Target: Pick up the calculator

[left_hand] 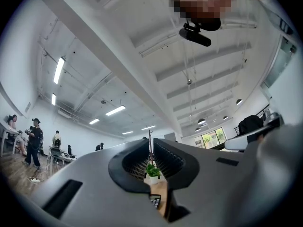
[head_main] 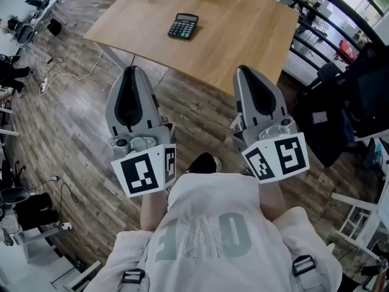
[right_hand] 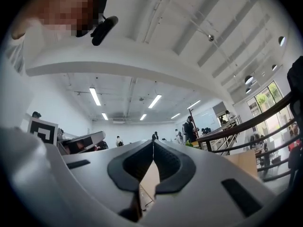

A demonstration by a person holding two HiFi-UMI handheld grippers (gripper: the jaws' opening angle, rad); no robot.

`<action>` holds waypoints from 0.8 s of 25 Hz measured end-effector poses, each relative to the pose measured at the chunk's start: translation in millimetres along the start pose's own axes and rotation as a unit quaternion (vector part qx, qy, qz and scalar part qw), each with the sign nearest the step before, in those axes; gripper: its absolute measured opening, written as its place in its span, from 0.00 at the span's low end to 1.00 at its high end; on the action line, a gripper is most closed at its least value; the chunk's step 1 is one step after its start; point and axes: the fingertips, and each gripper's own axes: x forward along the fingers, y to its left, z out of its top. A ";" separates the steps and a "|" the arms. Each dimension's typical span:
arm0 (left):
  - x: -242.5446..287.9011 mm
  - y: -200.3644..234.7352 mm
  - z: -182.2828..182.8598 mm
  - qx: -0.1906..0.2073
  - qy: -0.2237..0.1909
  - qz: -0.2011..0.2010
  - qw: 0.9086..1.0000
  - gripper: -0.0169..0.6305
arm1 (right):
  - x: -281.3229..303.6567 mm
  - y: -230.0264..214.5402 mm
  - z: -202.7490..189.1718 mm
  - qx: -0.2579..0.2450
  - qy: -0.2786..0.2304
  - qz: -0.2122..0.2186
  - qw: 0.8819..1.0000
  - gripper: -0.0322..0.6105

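A black calculator (head_main: 183, 26) lies flat on the wooden table (head_main: 243, 35), toward its far left part. Both grippers hang over the floor short of the table's near edge, well apart from the calculator. My left gripper (head_main: 129, 72) is shut with nothing in it, and so is my right gripper (head_main: 242, 69). In the left gripper view the jaws (left_hand: 150, 144) meet at their tips, and a corner of the calculator (left_hand: 155, 201) shows through the gap below them. The right gripper view shows the jaws (right_hand: 153, 144) closed, with the table's wood (right_hand: 150, 176) behind.
A small plant in a white pot (left_hand: 152, 172) stands at the table's far side. An office chair draped with a dark jacket (head_main: 331, 126) is at the right, beside a black railing (head_main: 316, 35). Cables (head_main: 55, 72) trail over the plank floor at left. People (left_hand: 33, 141) stand far off.
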 end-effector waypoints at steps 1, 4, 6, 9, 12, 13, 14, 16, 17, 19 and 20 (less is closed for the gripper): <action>1.5 -0.4 -2.3 0.001 0.003 0.000 1.000 0.08 | 2.3 -2.4 -1.9 0.003 0.004 0.000 1.000 0.08; 7.7 5.1 -7.3 -0.003 0.004 0.005 1.000 0.08 | 10.8 -6.2 -8.1 0.004 0.014 0.000 1.000 0.08; 12.1 10.9 -9.4 -0.011 -0.001 0.008 1.000 0.08 | 16.1 -5.6 -11.1 0.011 0.017 0.006 1.000 0.08; 25.1 15.7 -14.6 -0.028 -0.009 -0.001 1.000 0.08 | 27.9 -7.0 -11.0 0.020 0.012 0.013 1.000 0.08; 45.0 17.2 -23.9 -0.030 -0.012 -0.007 0.999 0.08 | 44.8 -13.7 -9.7 0.010 0.007 0.010 1.000 0.08; 52.8 18.2 -26.9 -0.028 -0.012 -0.007 1.000 0.08 | 52.1 -16.4 -9.2 0.005 0.006 0.009 1.000 0.08; 60.9 20.2 -29.7 -0.027 -0.012 -0.007 1.000 0.08 | 60.3 -18.4 -8.9 0.001 0.006 0.011 1.000 0.08; 74.7 27.4 -36.6 -0.029 -0.011 -0.007 0.999 0.08 | 76.6 -17.2 -9.3 -0.004 0.003 0.024 1.000 0.08; 80.5 32.2 -41.6 -0.030 -0.010 -0.007 0.999 0.08 | 84.4 -15.0 -10.0 -0.008 0.001 0.034 0.999 0.08; 94.5 43.4 -53.6 -0.033 -0.006 -0.004 0.999 0.08 | 103.1 -13.4 -12.2 -0.020 0.000 0.043 0.999 0.08; 103.0 49.7 -60.3 -0.037 -0.005 -0.002 0.999 0.08 | 114.2 -14.5 -13.8 -0.027 0.002 0.043 0.999 0.08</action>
